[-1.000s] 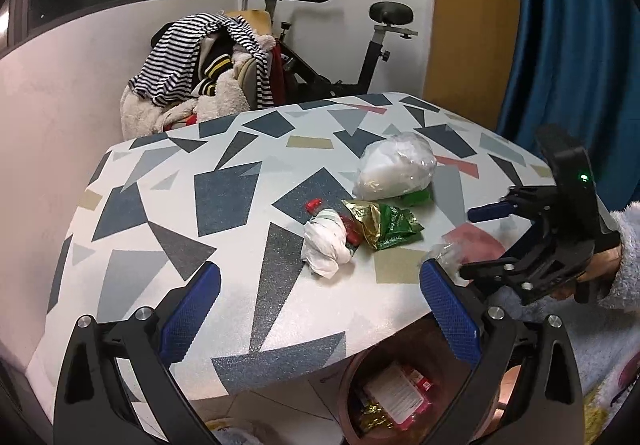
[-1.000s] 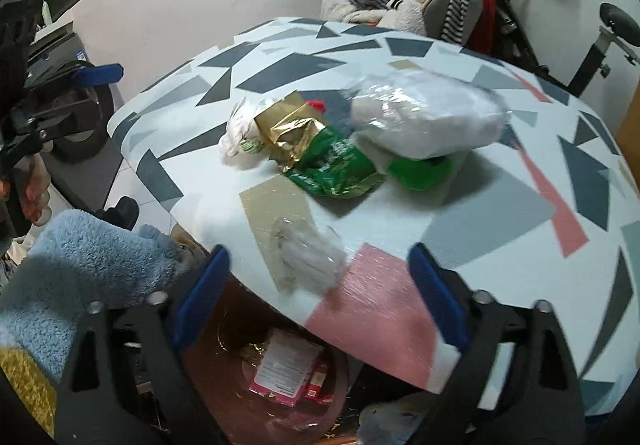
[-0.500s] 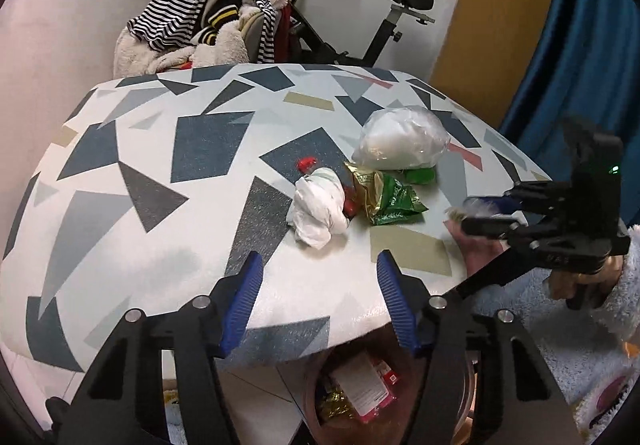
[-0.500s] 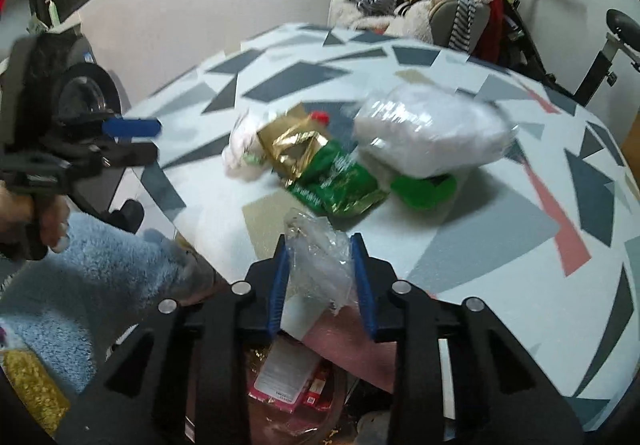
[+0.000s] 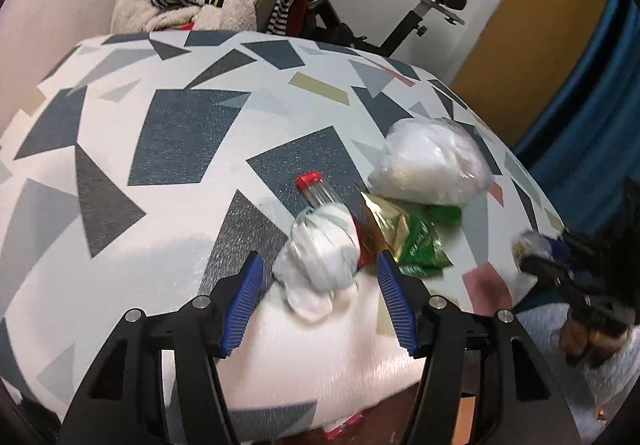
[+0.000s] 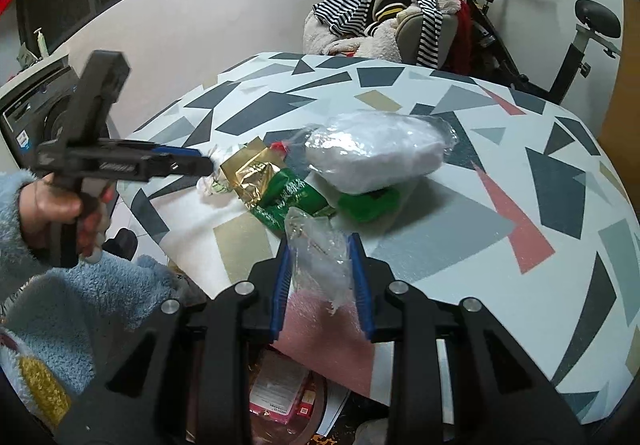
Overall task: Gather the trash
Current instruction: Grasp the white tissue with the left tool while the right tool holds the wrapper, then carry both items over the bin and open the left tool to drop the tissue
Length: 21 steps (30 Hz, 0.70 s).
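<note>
At bench [image 6: 460, 277] edge, right gripper [image 6: 320, 277] clenches clear plastic wrap [image 6: 320, 261] above bin [image 6: 280, 397]. Left gripper [image 5: 320, 293] is released, straddling white tissue wad [image 5: 320, 265] w/o contact. Risk: thin wrap slips out & misses bin; closing jaws may snag green packet [image 5: 420, 249].

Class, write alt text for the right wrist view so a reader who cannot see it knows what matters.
The right hand-held gripper pinches a crumpled clear plastic bag above the edge of a patterned table. Beyond it lie a green-and-gold wrapper and a bulky white bag; at left, the left hand-held gripper reaches in.
</note>
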Tool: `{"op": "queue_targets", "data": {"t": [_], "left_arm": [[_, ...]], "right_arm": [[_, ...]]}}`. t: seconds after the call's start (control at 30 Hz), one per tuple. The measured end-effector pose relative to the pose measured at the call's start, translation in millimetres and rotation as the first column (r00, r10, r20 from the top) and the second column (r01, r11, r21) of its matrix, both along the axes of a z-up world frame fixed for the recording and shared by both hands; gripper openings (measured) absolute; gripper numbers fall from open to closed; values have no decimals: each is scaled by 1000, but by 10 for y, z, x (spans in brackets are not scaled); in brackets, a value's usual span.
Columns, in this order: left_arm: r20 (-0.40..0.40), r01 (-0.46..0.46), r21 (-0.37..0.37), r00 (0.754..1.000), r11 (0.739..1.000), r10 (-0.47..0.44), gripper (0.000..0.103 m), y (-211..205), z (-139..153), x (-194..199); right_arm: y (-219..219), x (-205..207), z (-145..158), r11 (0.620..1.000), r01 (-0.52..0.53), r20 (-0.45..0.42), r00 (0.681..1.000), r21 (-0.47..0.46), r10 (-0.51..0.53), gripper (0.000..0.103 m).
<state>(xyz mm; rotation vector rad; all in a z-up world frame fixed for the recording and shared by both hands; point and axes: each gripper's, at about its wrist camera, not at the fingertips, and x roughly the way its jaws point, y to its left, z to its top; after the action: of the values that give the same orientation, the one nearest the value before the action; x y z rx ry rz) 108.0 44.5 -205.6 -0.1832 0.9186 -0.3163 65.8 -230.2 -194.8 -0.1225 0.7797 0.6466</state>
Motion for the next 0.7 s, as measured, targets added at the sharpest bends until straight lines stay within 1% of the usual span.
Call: {"op": "queue_targets", "data": {"t": [0.03,0.1,0.13,0.17,0.33,0.47,0.57,0.7], "left_arm": [[-6,1,2,1000,1000,-1,57,-9,-20,28],[-23,21,4,1000,1000,-21,43,-27,-75,81],[-24,33,-4,999,999,-33,41,-30,-86,84],[-16,39,4,999,999,-39,40,-35,-82,72],[12,78,36,997,996,-78,39,-27,4,-103],[61,114,79,991,990,-119,39,-23,146,-444],[89,149,84,984,985,-157,39,-47,206,-790],[82,183,65,979,981,-188,39,-115,146,-1160]], "right_arm": [[-22,-12,-9,1000,2,-1,1000,-2,-2,31],[-39,-23,-23,1000,6,-4,1000,-1,-6,30],[-54,-30,-29,1000,9,-6,1000,1,-9,30],[-73,-40,-36,1000,13,-9,1000,4,-13,30],[-112,-86,-33,1000,19,-4,1000,14,-19,30],[-104,-158,17,1000,9,5,1000,20,-9,30],[-81,-241,50,1000,-10,13,1000,13,9,30],[-47,-361,69,1000,-27,20,999,2,27,30]]}}
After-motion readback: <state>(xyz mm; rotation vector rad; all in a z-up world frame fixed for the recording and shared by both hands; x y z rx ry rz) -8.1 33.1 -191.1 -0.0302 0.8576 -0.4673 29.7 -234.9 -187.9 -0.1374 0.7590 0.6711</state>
